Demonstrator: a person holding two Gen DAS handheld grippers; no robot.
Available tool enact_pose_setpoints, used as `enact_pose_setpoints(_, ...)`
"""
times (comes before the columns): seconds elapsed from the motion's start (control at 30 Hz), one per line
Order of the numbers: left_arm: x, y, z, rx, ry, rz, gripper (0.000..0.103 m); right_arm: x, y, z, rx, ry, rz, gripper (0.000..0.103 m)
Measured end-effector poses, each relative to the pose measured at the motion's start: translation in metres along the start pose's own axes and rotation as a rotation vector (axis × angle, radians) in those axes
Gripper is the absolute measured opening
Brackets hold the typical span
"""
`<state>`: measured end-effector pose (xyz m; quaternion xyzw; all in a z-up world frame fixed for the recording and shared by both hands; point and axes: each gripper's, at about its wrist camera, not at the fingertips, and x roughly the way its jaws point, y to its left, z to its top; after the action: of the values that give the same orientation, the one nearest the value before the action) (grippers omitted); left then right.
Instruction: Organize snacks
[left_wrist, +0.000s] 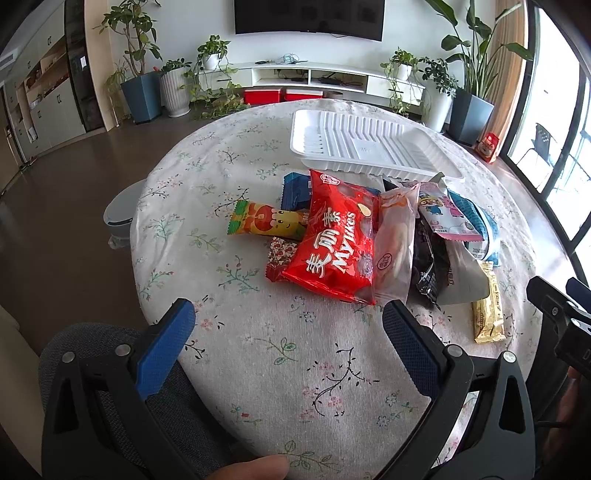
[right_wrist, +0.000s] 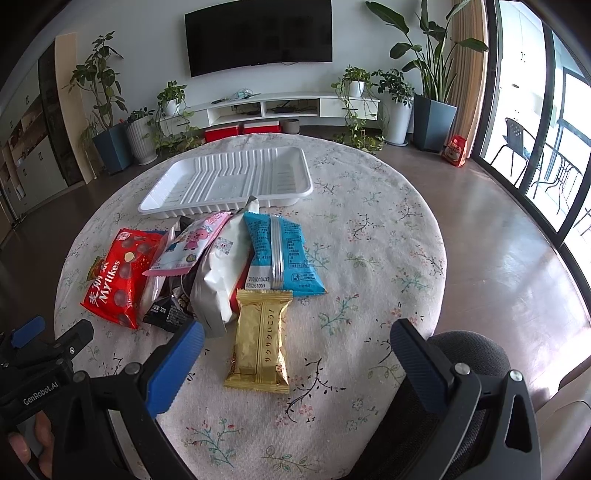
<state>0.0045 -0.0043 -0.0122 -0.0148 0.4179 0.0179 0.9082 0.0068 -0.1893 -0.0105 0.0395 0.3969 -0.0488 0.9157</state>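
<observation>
A pile of snack packets lies mid-table in front of a white ribbed tray (left_wrist: 369, 147) (right_wrist: 229, 181). The pile holds a red Mylikes bag (left_wrist: 332, 243) (right_wrist: 114, 280), a gold wafer bar (left_wrist: 487, 314) (right_wrist: 260, 339), a light blue packet (right_wrist: 280, 251) and a pink cartoon packet (right_wrist: 188, 243). My left gripper (left_wrist: 288, 321) is open and empty, just short of the red bag. My right gripper (right_wrist: 295, 343) is open, its fingers on either side of the gold bar's near end, above it.
The round table (left_wrist: 258, 369) has a floral cloth. A grey chair back (left_wrist: 92, 350) (right_wrist: 469, 350) sits at the near edge. Beyond stand a TV cabinet (right_wrist: 277, 107), potted plants and glass doors at right.
</observation>
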Motion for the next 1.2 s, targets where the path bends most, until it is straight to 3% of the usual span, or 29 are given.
enact_pose_setpoints(1.2, 0.0044, 0.0019, -0.0002, 0.001, 0.010, 0.001, 0.103, 0.0042, 0.0021, -0.0038, -0.003, 0.012, -0.003, 0.103)
